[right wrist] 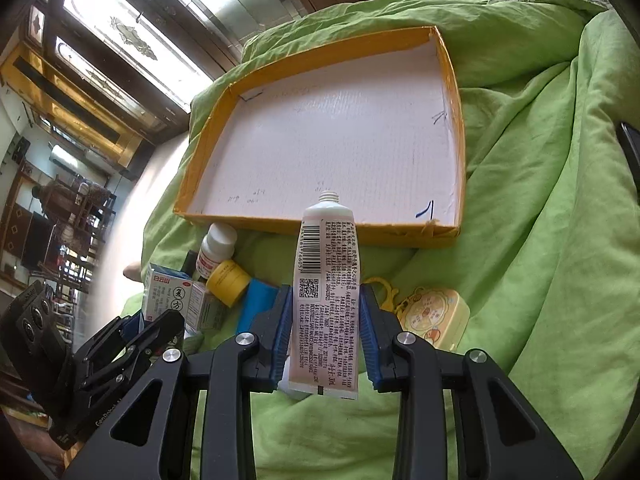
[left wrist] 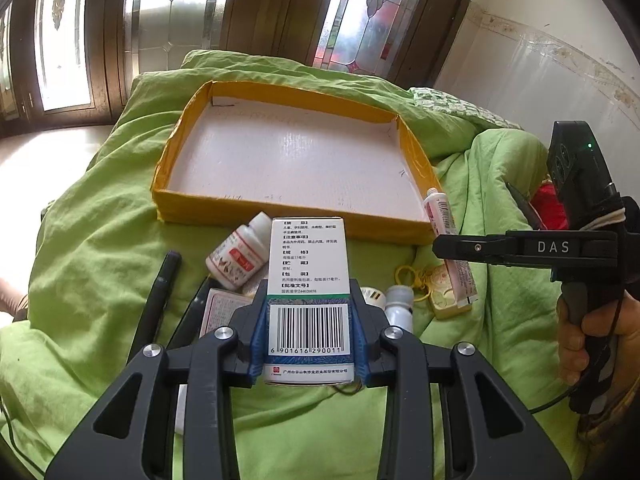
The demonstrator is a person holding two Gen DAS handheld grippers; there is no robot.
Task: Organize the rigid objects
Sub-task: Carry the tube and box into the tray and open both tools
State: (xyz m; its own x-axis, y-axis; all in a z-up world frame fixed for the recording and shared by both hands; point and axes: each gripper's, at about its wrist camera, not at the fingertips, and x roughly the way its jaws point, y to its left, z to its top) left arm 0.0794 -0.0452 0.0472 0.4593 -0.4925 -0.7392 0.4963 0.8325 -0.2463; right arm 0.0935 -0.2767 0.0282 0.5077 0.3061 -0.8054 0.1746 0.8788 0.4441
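Note:
My left gripper [left wrist: 310, 312] is shut on a white medicine box [left wrist: 310, 264] with a barcode, held upright between the blue pads above the green quilt. The same box [right wrist: 164, 296] shows in the right wrist view at the lower left. My right gripper [right wrist: 326, 312] is shut on a white ointment tube [right wrist: 326, 280], cap end pointing away. In the left wrist view that tube [left wrist: 448, 236] and the right gripper [left wrist: 456, 246] hover by the near right corner of the yellow-walled cardboard tray [left wrist: 280, 216]. The tray [right wrist: 260, 226] has a white floor with nothing in it.
On the quilt in front of the tray lie a white pill bottle [left wrist: 240, 256], a small white bottle [left wrist: 400, 308], a yellow round case [left wrist: 444, 292] with a loop, black pens [left wrist: 160, 292] and a pink box [left wrist: 220, 308]. A yellow jar [right wrist: 228, 282] and a blue item [right wrist: 256, 304] sit there too.

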